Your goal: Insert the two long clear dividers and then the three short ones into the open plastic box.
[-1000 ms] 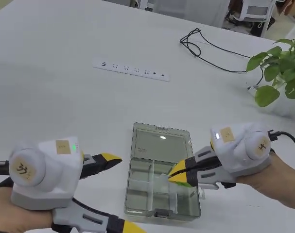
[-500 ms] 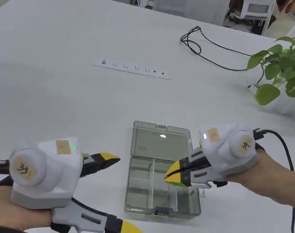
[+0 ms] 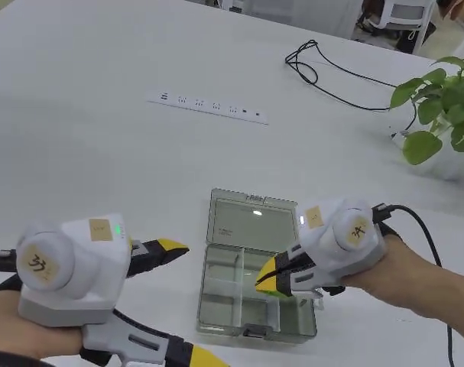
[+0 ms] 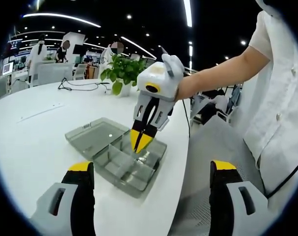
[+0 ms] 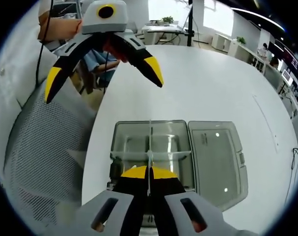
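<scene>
Divider (image 5: 150,140) pinched upright in my right claw (image 5: 149,169), to drop into the box's (image 5: 129,123) middle slots; left claw (image 4: 151,167) hangs wide open, spare.

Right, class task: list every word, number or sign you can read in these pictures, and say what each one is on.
"33", handwritten, second digit unsure: round end cap of the left gripper.
Handwritten mark on the end cap of the right gripper: unreadable.
Tan stickers on both grippers: no legible text.
Embossed mark on the plastic box lid: too small.
Power strip markings: too small.
</scene>
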Tool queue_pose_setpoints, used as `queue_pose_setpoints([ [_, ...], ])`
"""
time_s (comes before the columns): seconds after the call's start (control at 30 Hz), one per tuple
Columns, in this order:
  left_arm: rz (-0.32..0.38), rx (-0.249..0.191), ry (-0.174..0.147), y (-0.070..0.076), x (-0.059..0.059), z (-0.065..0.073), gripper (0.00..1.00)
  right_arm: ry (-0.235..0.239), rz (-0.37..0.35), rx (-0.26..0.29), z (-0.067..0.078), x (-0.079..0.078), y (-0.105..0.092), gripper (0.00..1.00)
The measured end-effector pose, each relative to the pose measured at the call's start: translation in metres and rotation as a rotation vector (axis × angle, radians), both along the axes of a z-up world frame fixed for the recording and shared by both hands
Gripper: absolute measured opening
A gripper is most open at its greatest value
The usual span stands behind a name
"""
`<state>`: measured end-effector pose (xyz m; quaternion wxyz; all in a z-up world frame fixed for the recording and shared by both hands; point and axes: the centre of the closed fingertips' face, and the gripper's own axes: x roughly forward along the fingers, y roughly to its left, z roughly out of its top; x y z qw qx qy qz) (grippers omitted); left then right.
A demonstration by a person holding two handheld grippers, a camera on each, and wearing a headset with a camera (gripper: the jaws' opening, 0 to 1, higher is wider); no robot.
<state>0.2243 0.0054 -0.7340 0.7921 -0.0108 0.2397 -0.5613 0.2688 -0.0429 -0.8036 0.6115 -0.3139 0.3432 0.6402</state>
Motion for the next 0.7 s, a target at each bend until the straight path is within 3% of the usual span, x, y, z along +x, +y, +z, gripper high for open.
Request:
queue_pose_setpoints([
  [0.7,-0.007,-0.006,-0.001,-0.0020,0.0017,0.0011,1.00,-0.020,0.036,-0.093,-0.0076,-0.0013,-0.0002,0.02],
])
